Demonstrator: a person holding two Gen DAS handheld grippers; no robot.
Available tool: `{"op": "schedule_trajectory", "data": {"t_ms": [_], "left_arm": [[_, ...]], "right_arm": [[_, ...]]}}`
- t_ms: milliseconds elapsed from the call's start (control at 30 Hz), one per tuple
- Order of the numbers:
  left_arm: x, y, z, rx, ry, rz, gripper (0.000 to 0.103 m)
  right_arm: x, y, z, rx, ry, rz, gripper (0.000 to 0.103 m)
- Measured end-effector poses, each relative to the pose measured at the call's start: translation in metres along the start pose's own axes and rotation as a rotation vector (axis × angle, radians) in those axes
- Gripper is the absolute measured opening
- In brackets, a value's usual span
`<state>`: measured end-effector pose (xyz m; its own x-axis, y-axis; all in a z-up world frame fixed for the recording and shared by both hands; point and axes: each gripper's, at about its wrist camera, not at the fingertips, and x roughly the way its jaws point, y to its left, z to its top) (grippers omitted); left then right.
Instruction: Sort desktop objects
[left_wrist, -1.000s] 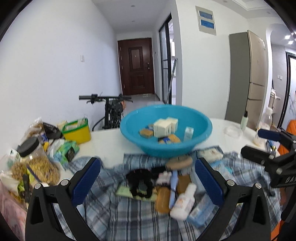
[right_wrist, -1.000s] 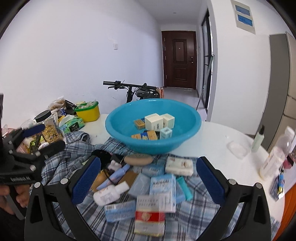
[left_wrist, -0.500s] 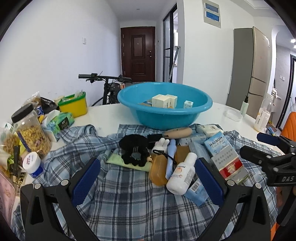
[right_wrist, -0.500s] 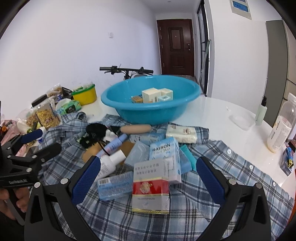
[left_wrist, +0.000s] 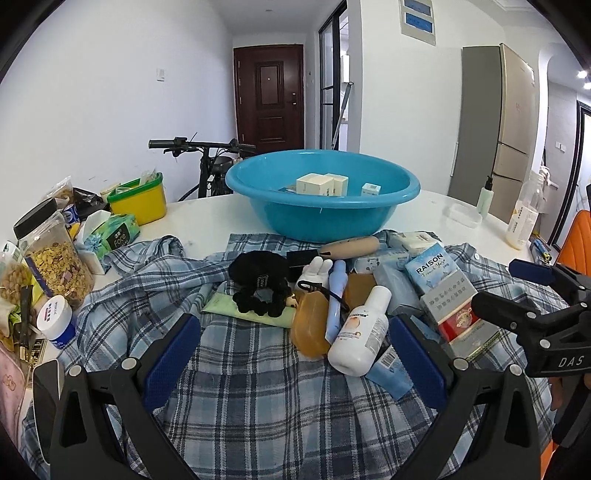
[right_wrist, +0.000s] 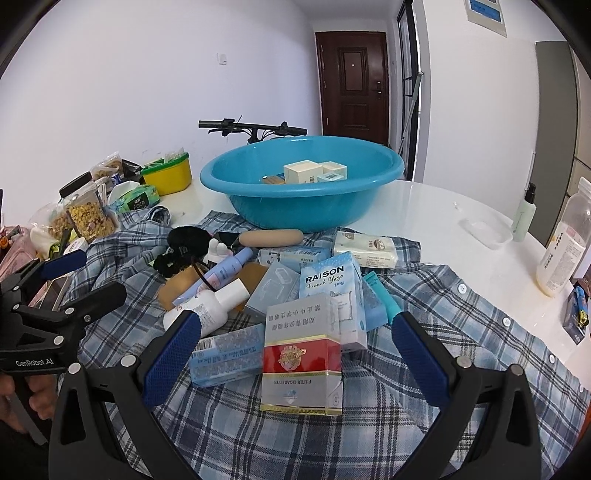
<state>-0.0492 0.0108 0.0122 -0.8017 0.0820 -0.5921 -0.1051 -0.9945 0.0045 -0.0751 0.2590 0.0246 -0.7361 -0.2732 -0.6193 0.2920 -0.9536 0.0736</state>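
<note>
A blue basin (left_wrist: 321, 206) holding several small boxes (left_wrist: 314, 184) stands at the back of a plaid shirt (left_wrist: 258, 387) spread on the table. A pile lies on the shirt: a black scrunchie (left_wrist: 258, 284), a white lotion bottle (left_wrist: 360, 332), an amber soap (left_wrist: 310, 325), a RAISON carton (right_wrist: 328, 288), a red-and-white cigarette box (right_wrist: 301, 354). My left gripper (left_wrist: 295, 354) is open and empty, low over the shirt near the bottle. My right gripper (right_wrist: 295, 354) is open and empty, its fingers either side of the cigarette box.
At the left stand a cereal jar (left_wrist: 51, 254), a tissue pack (left_wrist: 118, 232), a yellow tub (left_wrist: 138, 199) and a small white jar (left_wrist: 57, 321). At the right stand a spray bottle (right_wrist: 524, 216) and a milk bottle (right_wrist: 563, 251). A bicycle (left_wrist: 207, 162) is behind the table.
Both grippers have drawn back from the basin and dropped lower toward the shirt. The pile now sits closer between the fingers. Both stay open and empty.
</note>
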Motion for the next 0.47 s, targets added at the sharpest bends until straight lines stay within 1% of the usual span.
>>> {"op": "schedule_trajectory", "data": {"t_ms": [267, 467], "left_arm": [[0.0024, -0.0007, -0.0023, 0.002, 0.008, -0.007, 0.103], [0.0020, -0.0015, -0.0020, 0.016, 0.006, 0.003, 0.103]], "right_arm": [[0.0030, -0.0006, -0.0027, -0.001, 0.008, -0.007, 0.103], [0.0020, -0.0022, -0.0050, 0.003, 0.007, -0.003, 0.103]]}}
